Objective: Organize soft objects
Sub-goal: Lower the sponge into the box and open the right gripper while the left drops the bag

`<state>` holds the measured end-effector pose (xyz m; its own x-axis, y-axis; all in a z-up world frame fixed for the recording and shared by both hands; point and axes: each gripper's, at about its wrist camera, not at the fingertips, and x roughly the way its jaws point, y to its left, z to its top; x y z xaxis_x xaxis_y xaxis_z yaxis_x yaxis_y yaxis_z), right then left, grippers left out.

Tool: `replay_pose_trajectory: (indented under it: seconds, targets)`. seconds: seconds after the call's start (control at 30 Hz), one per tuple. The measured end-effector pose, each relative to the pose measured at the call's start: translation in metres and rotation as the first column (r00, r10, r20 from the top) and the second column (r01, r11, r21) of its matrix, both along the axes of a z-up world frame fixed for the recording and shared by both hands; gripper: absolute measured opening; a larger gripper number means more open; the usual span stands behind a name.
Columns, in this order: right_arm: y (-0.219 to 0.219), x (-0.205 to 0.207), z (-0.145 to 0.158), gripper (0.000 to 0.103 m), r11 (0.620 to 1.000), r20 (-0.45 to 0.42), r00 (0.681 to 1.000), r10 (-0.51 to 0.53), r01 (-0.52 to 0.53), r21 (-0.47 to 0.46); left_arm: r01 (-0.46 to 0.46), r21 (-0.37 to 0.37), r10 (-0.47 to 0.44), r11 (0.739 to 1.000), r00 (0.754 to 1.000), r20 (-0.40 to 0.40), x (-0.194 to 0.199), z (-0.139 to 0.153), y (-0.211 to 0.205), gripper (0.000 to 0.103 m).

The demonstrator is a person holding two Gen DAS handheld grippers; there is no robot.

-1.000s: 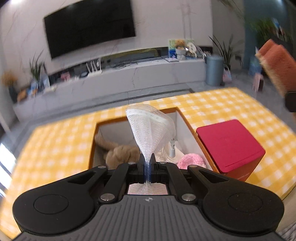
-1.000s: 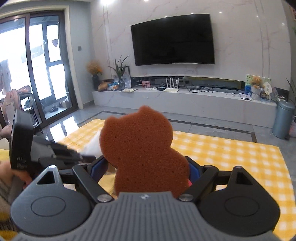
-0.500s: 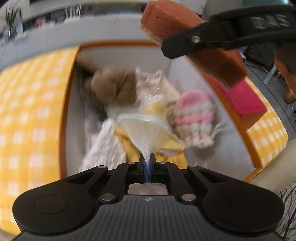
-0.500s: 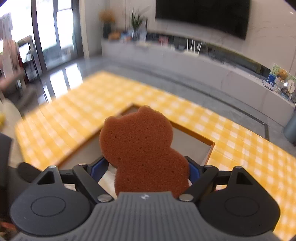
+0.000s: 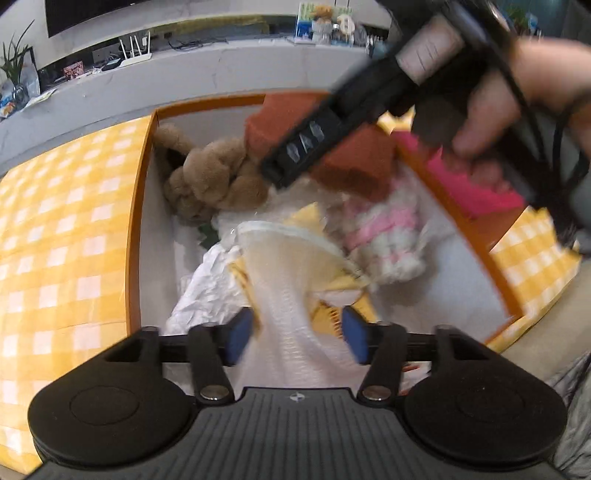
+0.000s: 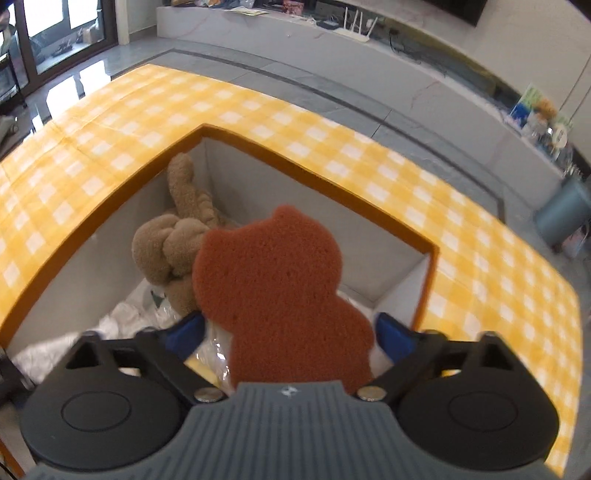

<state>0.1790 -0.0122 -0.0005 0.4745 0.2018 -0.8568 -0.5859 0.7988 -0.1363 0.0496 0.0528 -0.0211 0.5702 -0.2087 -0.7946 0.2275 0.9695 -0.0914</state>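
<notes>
Dropping soft things into the box [image 6: 430, 273]

Left gripper [image 5: 297, 334] is wide, mesh pouch [image 5: 291, 280] loose; right gripper [image 6: 290, 332], wide too, should drop the sponge [image 6: 280, 295] beside the plush bear [image 6: 166, 247].

- Yellow-and-white checked tablecloth [image 6: 258, 107] spread over the table, lying all around the storage box.
- Long pale TV console [image 6: 369, 48] along the far wall, past a strip of grey floor.
- White router [image 5: 135, 59] with upright antennas standing on the console.
- Black TV screen [image 5: 74, 14] mounted on the wall above the console.
- Green potted plant [image 5: 13, 70] at the left end of the console in the left wrist view.
- Grey-blue bin [image 6: 561, 210] on the floor, just beside the console's right end.
- Glass doors [image 6: 44, 33] at far left, floor in front of them bright with glare.
- Small toys and picture cards [image 5: 328, 22] clustered on the console; details too blurred to read.
</notes>
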Motion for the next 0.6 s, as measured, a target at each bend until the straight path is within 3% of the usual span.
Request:
replay_pose_trajectory:
  seconds: [0.1,0.23,0.3,0.47,0.6]
  targets:
    - [-0.011,-0.016,0.019,0.100,0.998,0.088,0.996,-0.011,0.006,0.055,-0.028,0.013,0.027,1.000,0.996,0.084,-0.015,0.014,-0.003,0.088]
    - [-0.038,-0.037,0.050,0.100,0.986,0.213,0.974,-0.079,0.044,0.162,-0.061,0.064,0.047,0.996,0.980,0.192,-0.031,0.029,-0.008,0.088]
    - [-0.048,-0.047,0.061,0.100,0.983,0.267,0.958,-0.103,0.057,0.174,-0.080,0.050,0.066,0.996,0.971,0.230,-0.032,0.032,-0.008,0.088]
    - [-0.080,-0.081,0.073,0.100,0.965,0.378,0.901,-0.210,0.129,0.230,-0.132,-0.019,0.131,0.991,0.938,0.320,-0.033,0.042,-0.005,0.088]
    - [-0.099,-0.099,0.064,0.100,0.920,0.416,0.837,-0.355,0.235,0.314,-0.158,-0.064,0.170,0.985,0.923,0.345,-0.029,0.044,-0.001,0.089]
